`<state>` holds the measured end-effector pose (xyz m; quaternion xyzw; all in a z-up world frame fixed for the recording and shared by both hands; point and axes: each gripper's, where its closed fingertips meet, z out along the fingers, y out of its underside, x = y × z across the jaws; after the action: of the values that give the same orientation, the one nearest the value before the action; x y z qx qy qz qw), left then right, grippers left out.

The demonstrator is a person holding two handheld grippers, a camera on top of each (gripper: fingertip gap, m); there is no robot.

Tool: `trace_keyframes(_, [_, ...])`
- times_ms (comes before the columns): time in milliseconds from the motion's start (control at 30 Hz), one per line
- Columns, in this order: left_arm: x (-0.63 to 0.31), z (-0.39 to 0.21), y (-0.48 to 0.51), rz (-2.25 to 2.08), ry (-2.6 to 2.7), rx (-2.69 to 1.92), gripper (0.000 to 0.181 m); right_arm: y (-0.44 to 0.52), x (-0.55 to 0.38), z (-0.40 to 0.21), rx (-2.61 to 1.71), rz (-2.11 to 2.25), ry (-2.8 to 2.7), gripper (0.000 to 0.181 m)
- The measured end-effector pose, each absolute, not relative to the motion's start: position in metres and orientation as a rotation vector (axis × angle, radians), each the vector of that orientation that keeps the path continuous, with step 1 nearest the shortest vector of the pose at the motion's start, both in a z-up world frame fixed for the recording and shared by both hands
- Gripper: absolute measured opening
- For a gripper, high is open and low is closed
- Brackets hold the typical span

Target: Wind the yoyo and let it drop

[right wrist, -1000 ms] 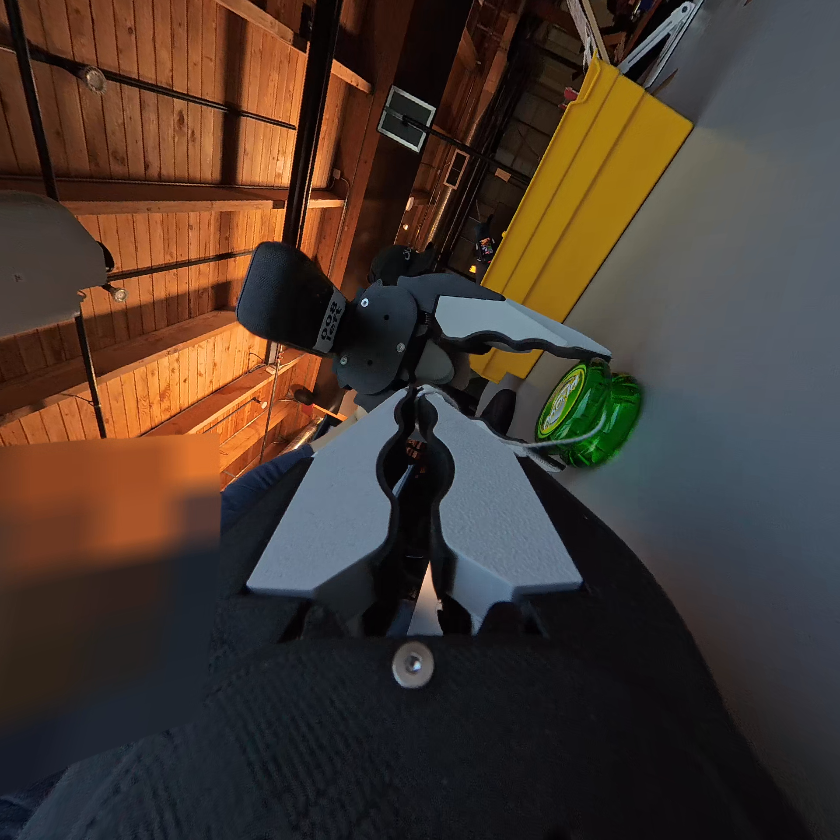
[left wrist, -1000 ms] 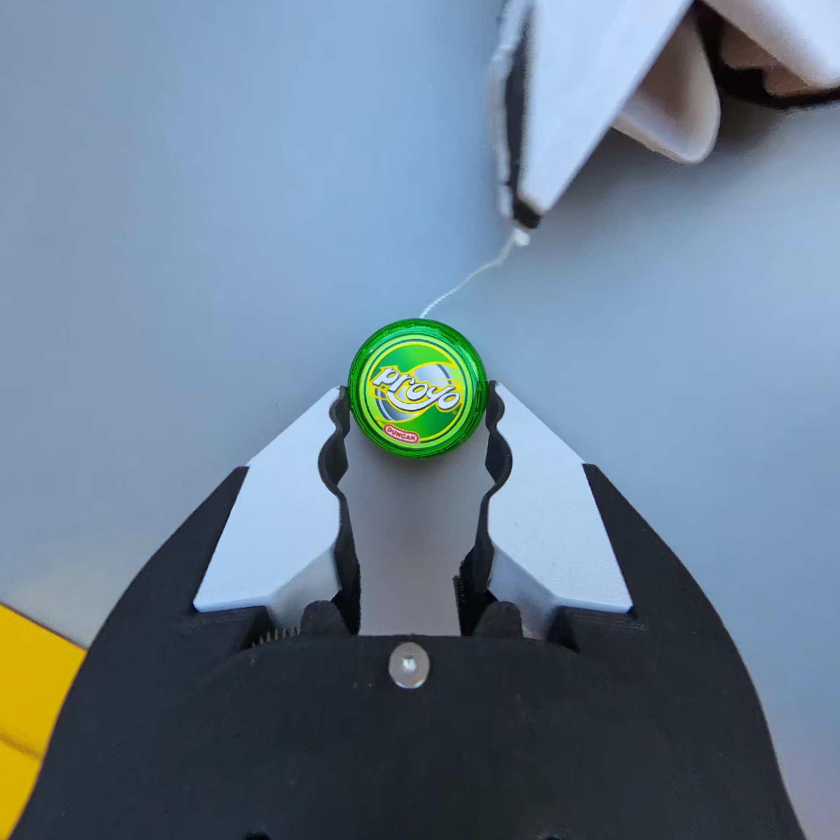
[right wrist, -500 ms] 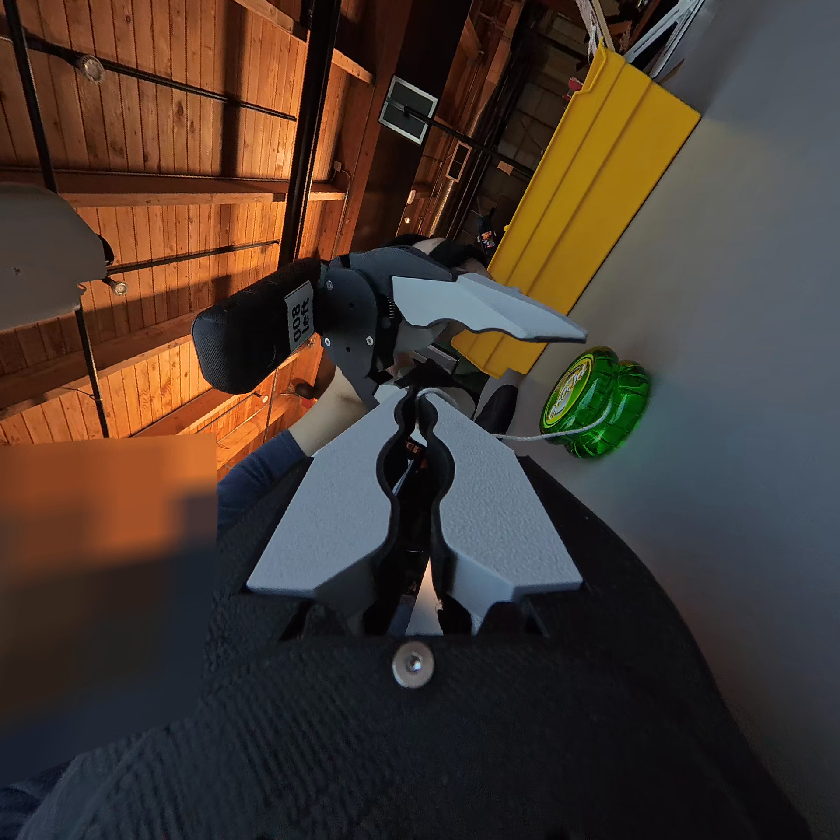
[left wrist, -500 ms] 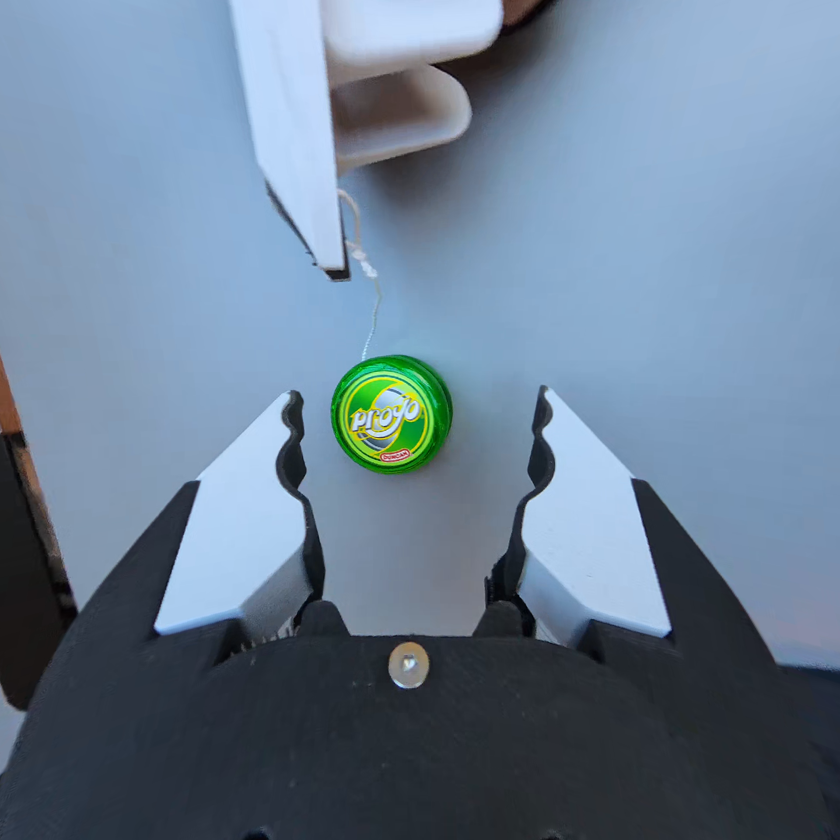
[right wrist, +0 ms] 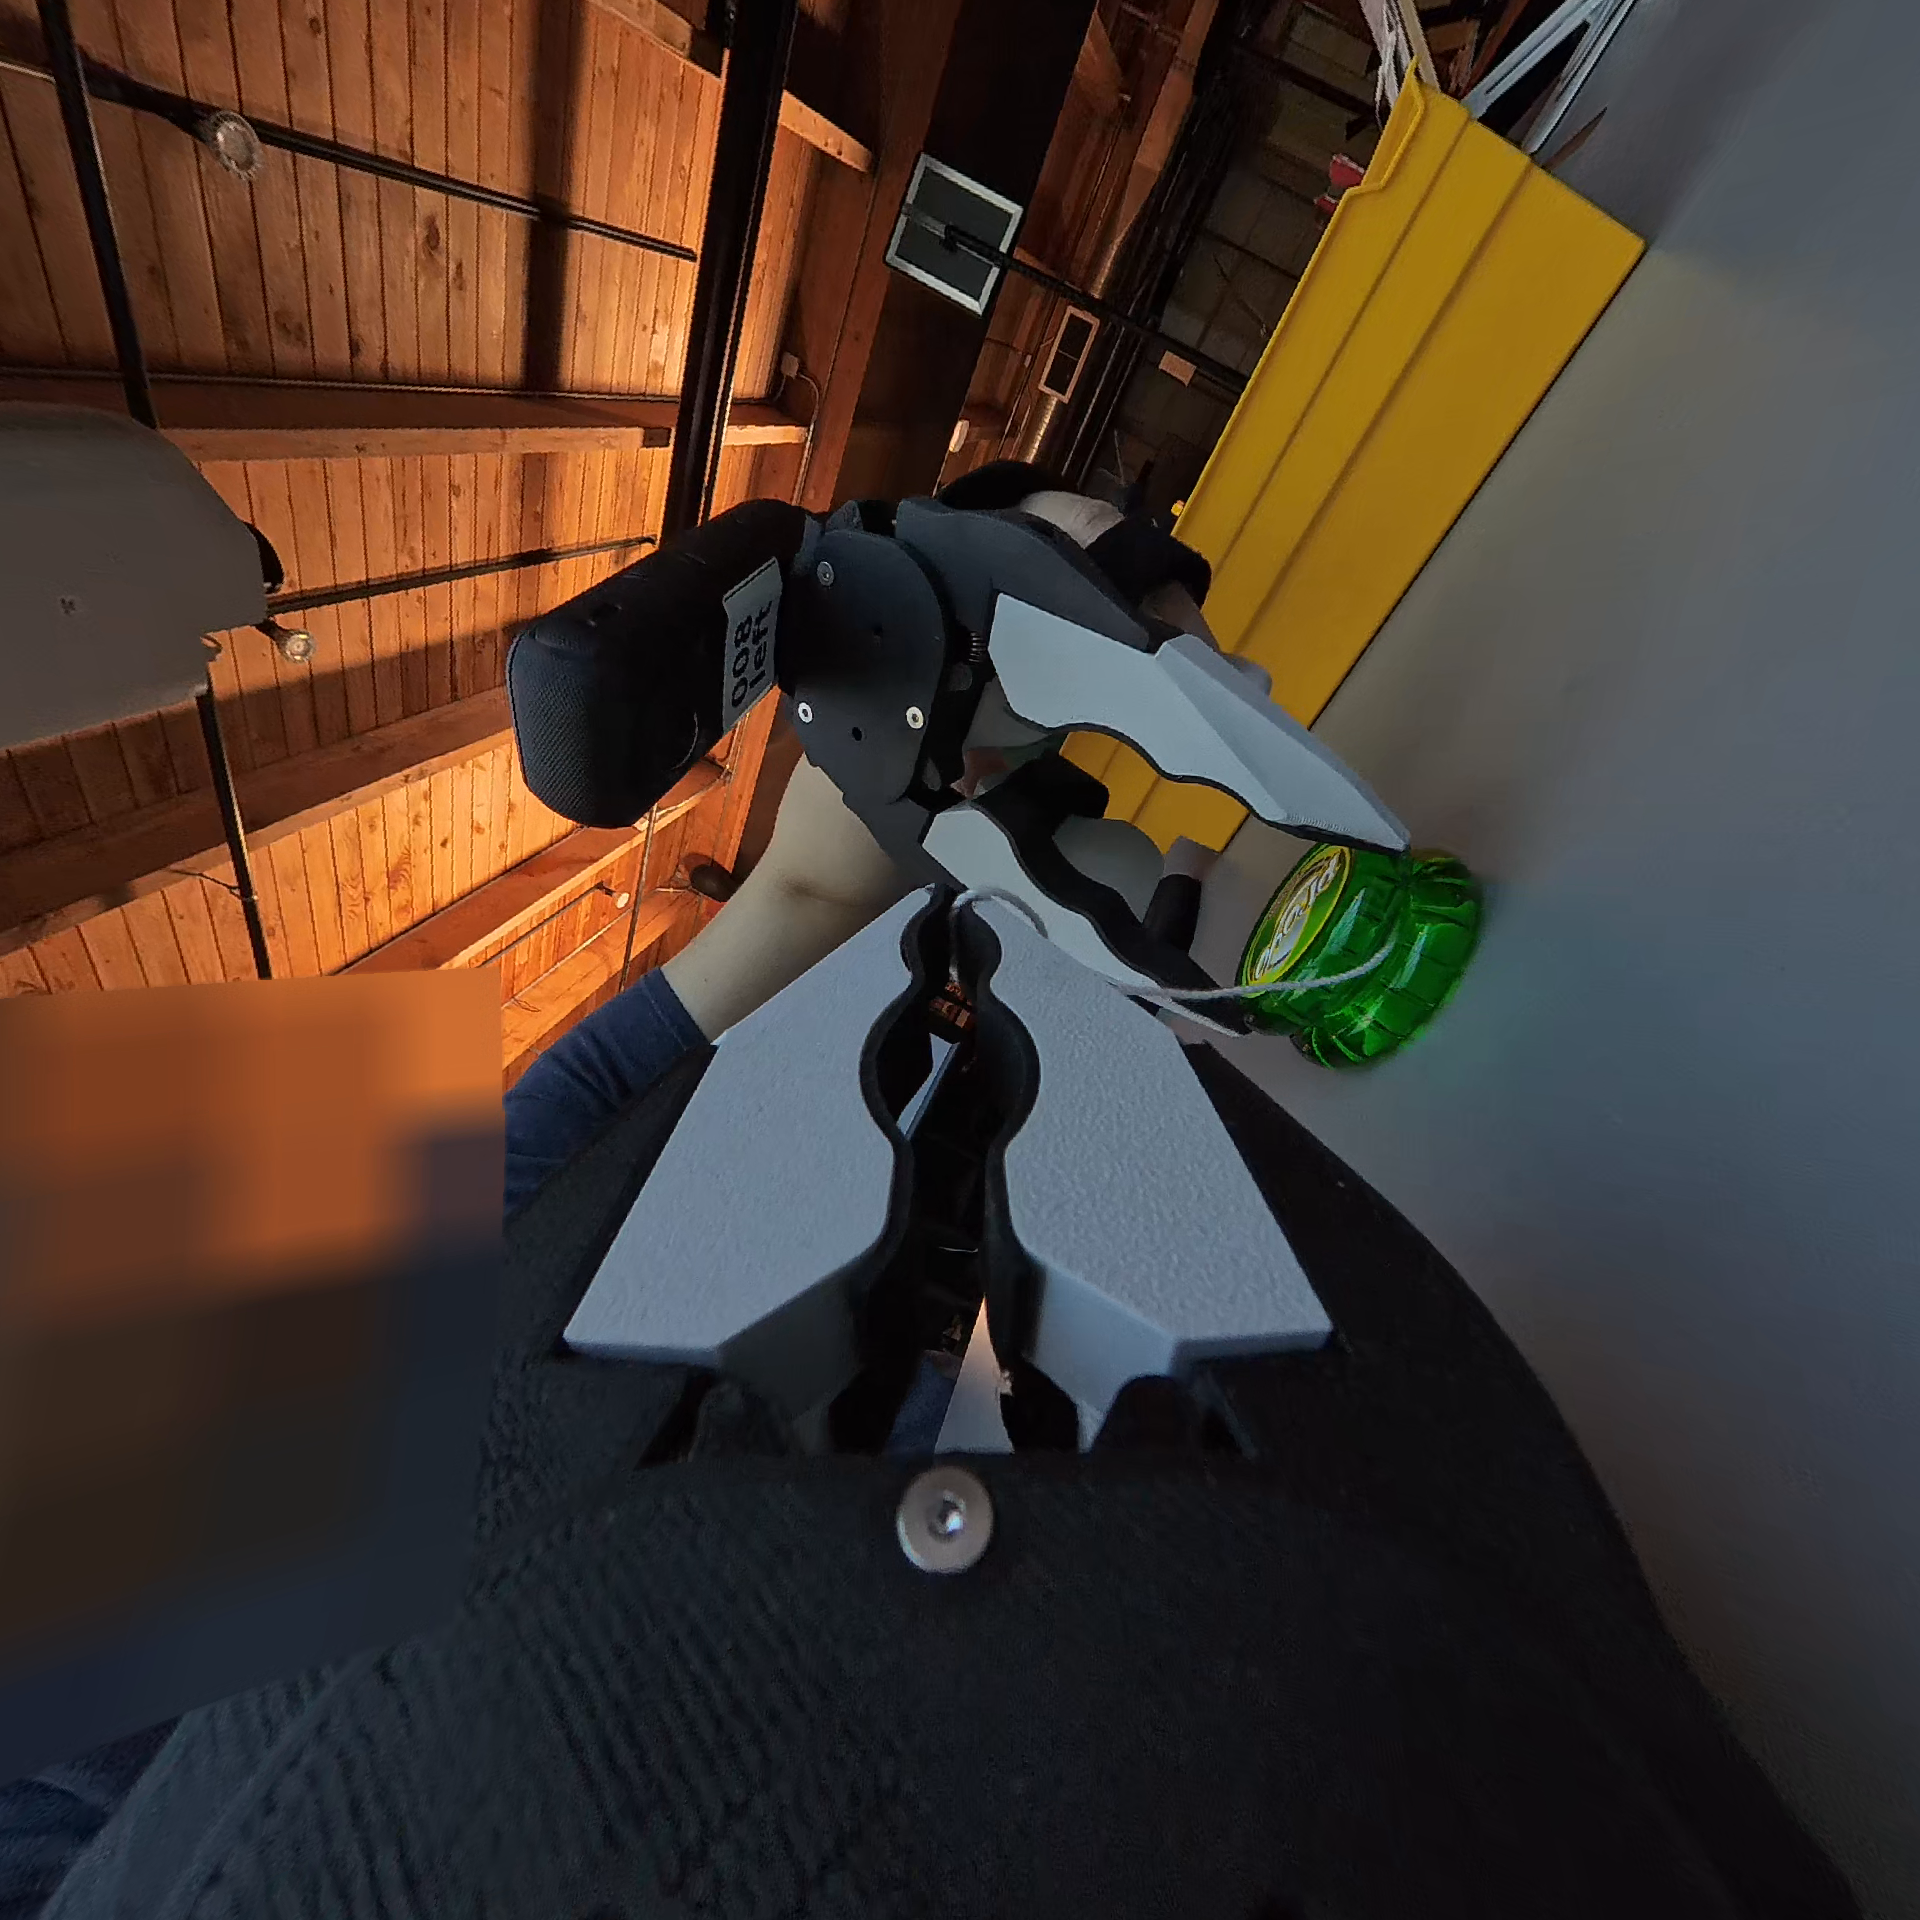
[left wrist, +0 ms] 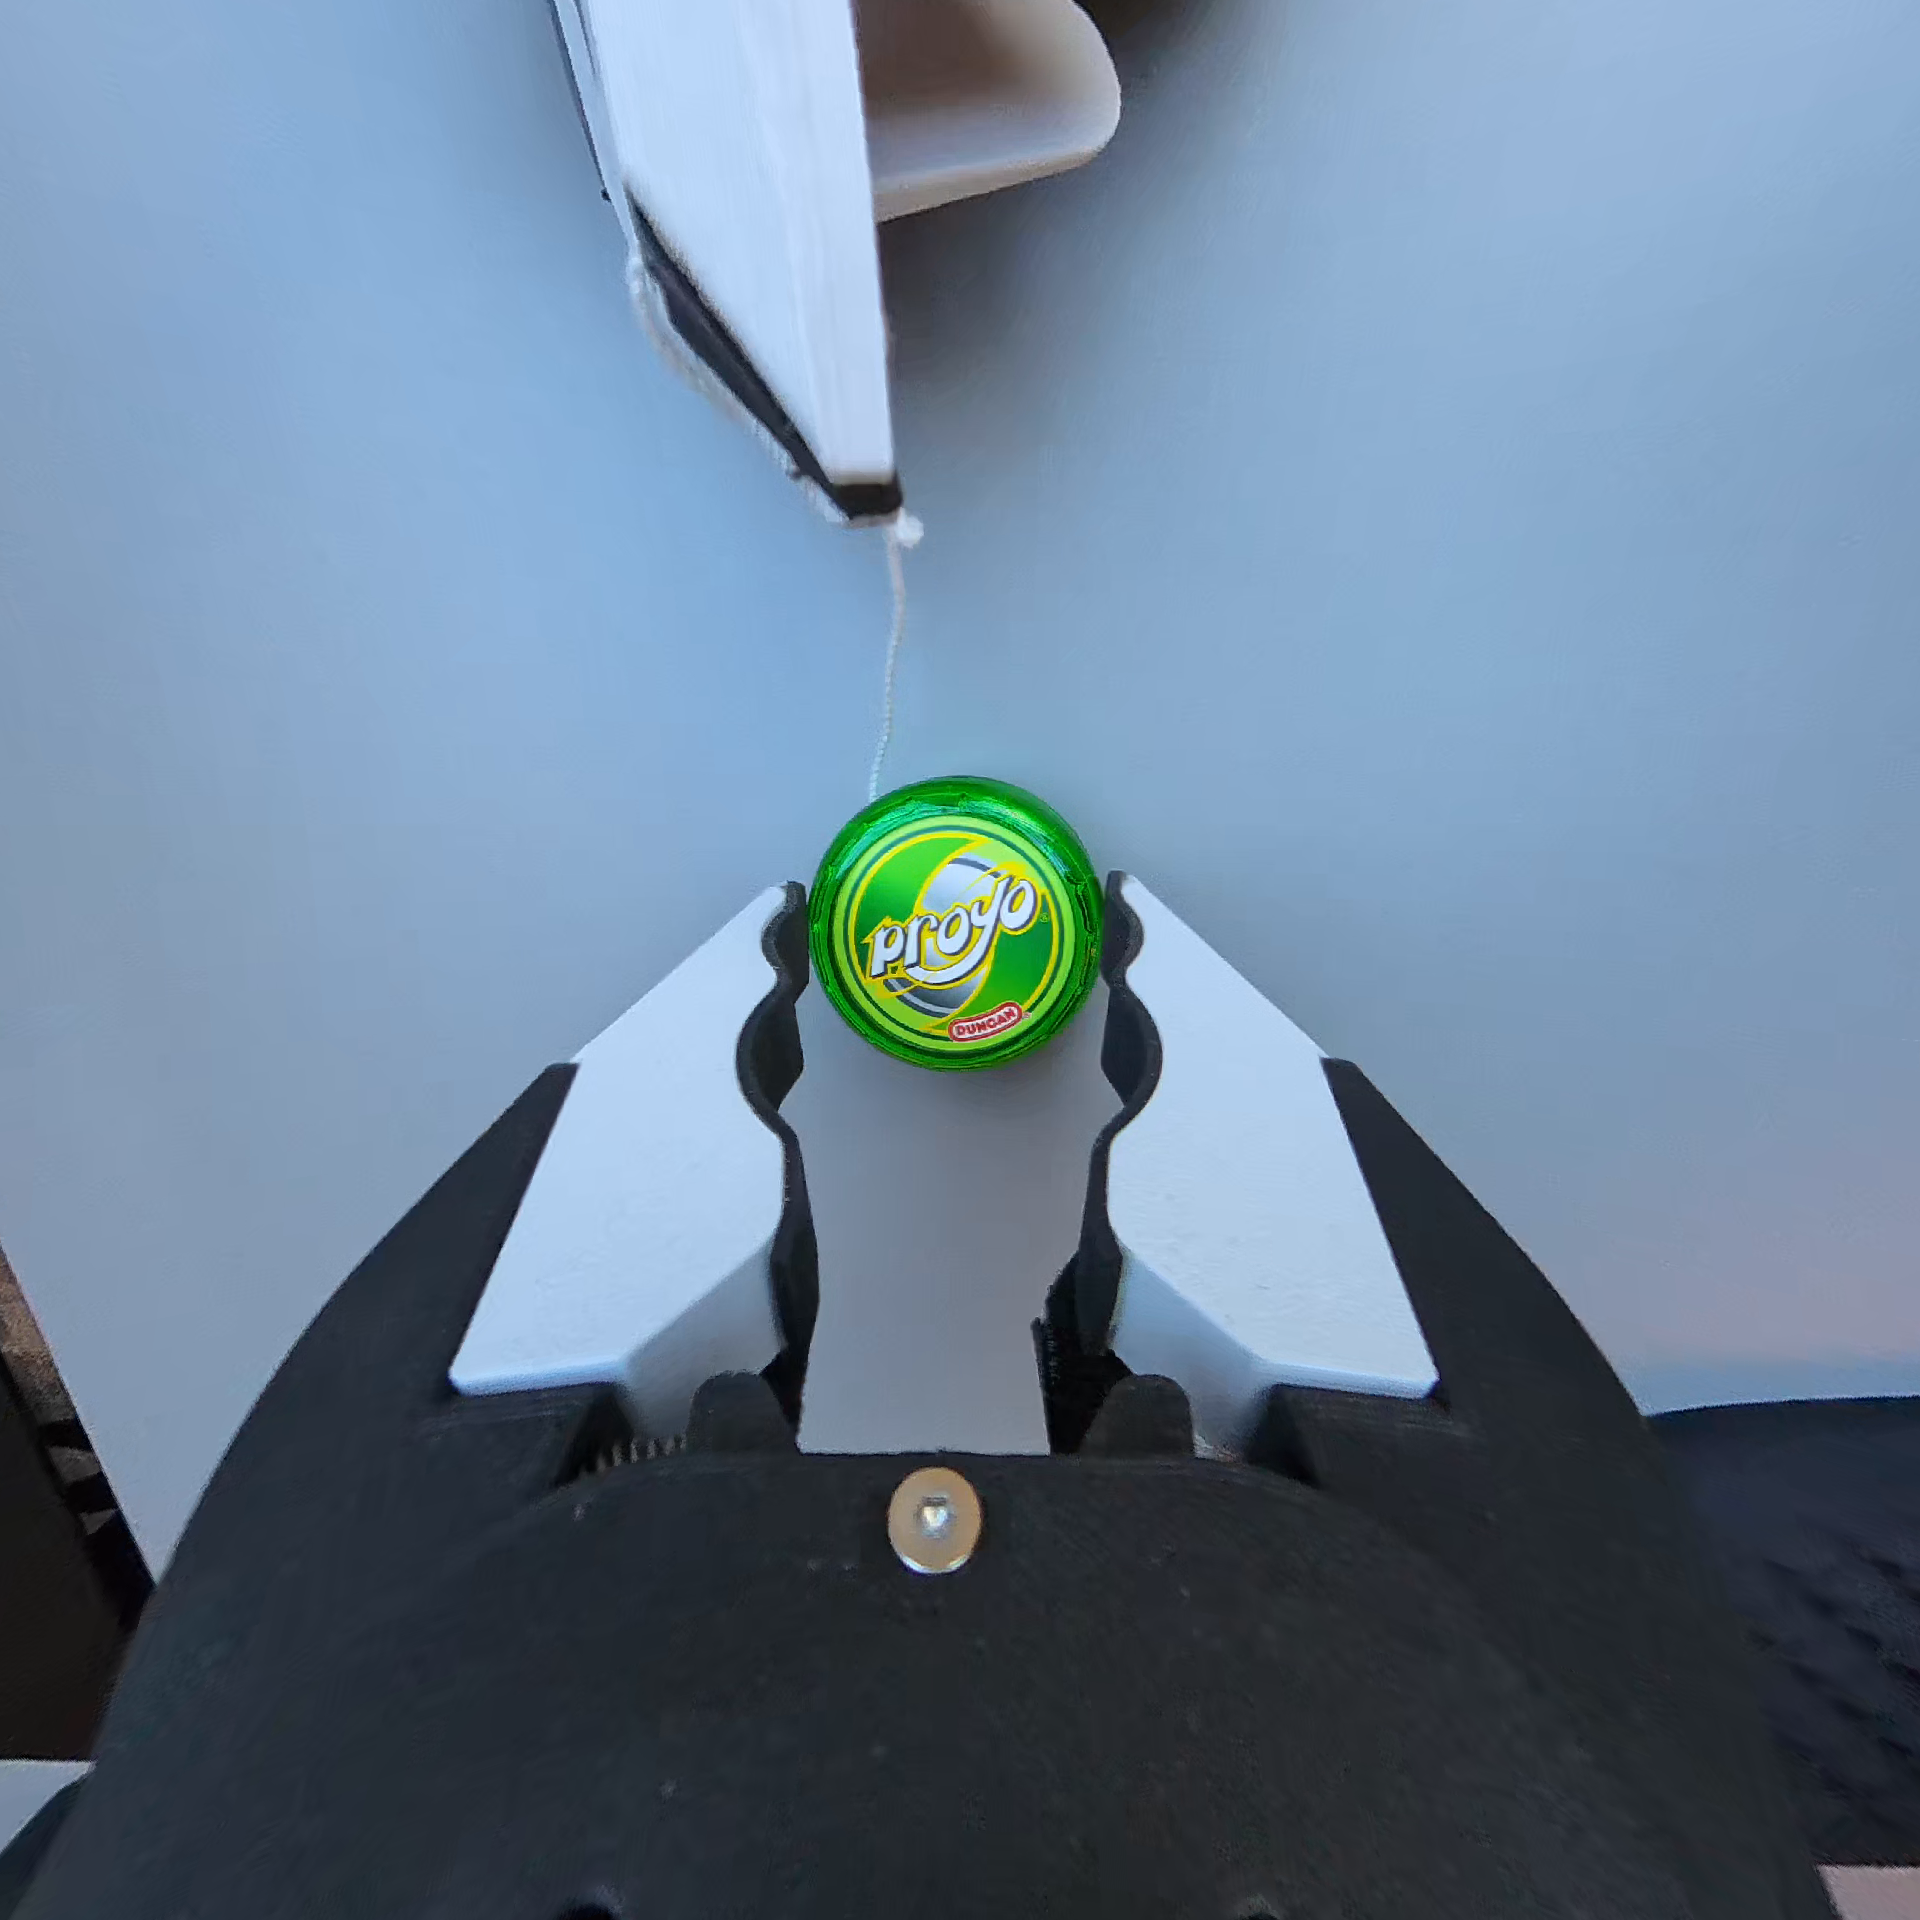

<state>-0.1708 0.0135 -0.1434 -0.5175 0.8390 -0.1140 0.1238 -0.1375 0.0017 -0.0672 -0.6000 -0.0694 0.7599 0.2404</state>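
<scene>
Squarely gripped, glossy round green yoyo (left wrist: 954, 923)

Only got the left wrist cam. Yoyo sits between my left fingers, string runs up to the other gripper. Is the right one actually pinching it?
Observer: Yes. The right gripper is shut on the string, with the end caught at its tips.
Operator: Taut or slack?
Observer: Slack. It curves loosely on its way into the groove of the yoyo.
Operator: Yoyo off the surface?
Observer: No. Side-on, it lies with one face flat on the table, and the left gripper is closed across its rim.
</scene>
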Motion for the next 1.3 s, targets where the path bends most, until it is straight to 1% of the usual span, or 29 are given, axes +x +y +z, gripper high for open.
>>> trace_keyframes(233, [-0.169, -0.144, 0.017, -0.293, 2.247, -1.682, 0.055, 0.003, -0.138, -0.069, -1.651, 2.070, -0.186, 0.000])
trace_keyframes(433, [-0.158, -0.142, 0.027, -0.300, 1.767, -2.008, 0.055, 0.005, -0.138, -0.072, -1.669, 2.041, -0.173, 0.000])
trace_keyframes(533, [-0.152, -0.141, 0.016, -0.363, 1.639, -2.046, 0.058, 0.006, -0.138, -0.071, -1.666, 2.031, -0.175, 0.000])
trace_keyframes(667, [-0.151, -0.136, 0.016, -0.357, 1.683, -1.947, 0.064, 0.005, -0.138, -0.072, -1.665, 2.038, -0.170, 0.000])
trace_keyframes(800, [-0.147, -0.121, 0.007, -0.531, 1.783, -1.876, 0.066, 0.005, -0.138, -0.071, -1.664, 2.038, -0.181, 0.000])
trace_keyframes(933, [-0.155, -0.122, -0.004, -0.509, 2.051, -1.696, 0.082, 0.004, -0.138, -0.071, -1.664, 2.046, -0.182, 0.000])
trace_keyframes(1033, [-0.161, -0.130, -0.003, -0.379, 2.210, -1.522, 0.083, 0.003, -0.139, -0.071, -1.663, 2.049, -0.190, 0.000])
trace_keyframes(1167, [-0.161, -0.135, -0.002, -0.354, 2.313, -1.443, 0.082, 0.001, -0.140, -0.070, -1.666, 2.053, -0.202, 0.000])
trace_keyframes(1300, [-0.161, -0.139, 0.003, -0.347, 2.355, -1.448, 0.072, 0.001, -0.139, -0.071, -1.668, 2.058, -0.197, 0.000])
